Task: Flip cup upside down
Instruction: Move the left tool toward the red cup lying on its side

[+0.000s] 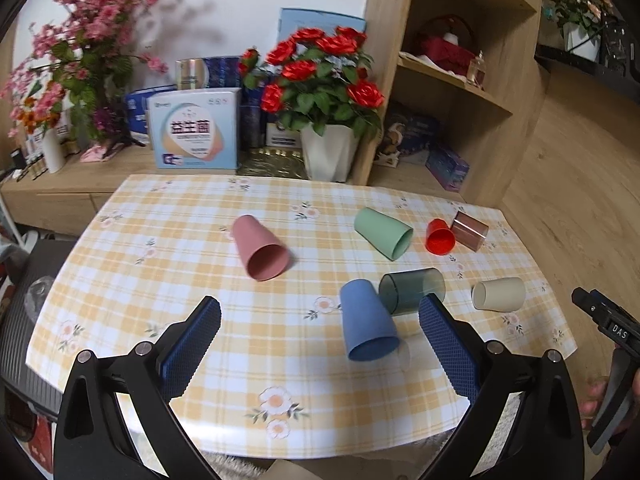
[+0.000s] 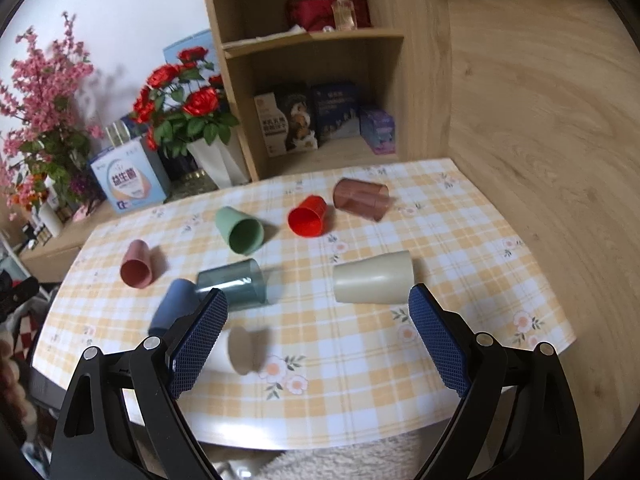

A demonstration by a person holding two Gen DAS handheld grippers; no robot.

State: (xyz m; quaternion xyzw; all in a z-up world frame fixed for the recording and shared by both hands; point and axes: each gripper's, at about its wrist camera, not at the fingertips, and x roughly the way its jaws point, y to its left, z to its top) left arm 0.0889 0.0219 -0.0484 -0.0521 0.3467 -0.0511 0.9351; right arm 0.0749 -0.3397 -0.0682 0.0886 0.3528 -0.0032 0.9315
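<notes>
- Left wrist view: left gripper [image 1: 320, 336] spread wide, holding nothing, above a checked table [image 1: 240, 360]; blue cup [image 1: 367, 326] lies on its side between the fingers, touching a teal cup [image 1: 412, 290].
- Right wrist view: right gripper [image 2: 318, 320] wide open, empty; cream cup [image 2: 374, 278] lies sideways just beyond it.

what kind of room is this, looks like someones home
Most likely a home living or dining room: a table under a checked floral cloth, red artificial roses in a white pot, and a wooden shelf unit holding boxes.

Bare tablecloth [image 2: 360, 360] lies open ahead, while the blue cup [image 1: 368, 326] (touching the teal cup [image 1: 412, 290]) crowds the left.
</notes>
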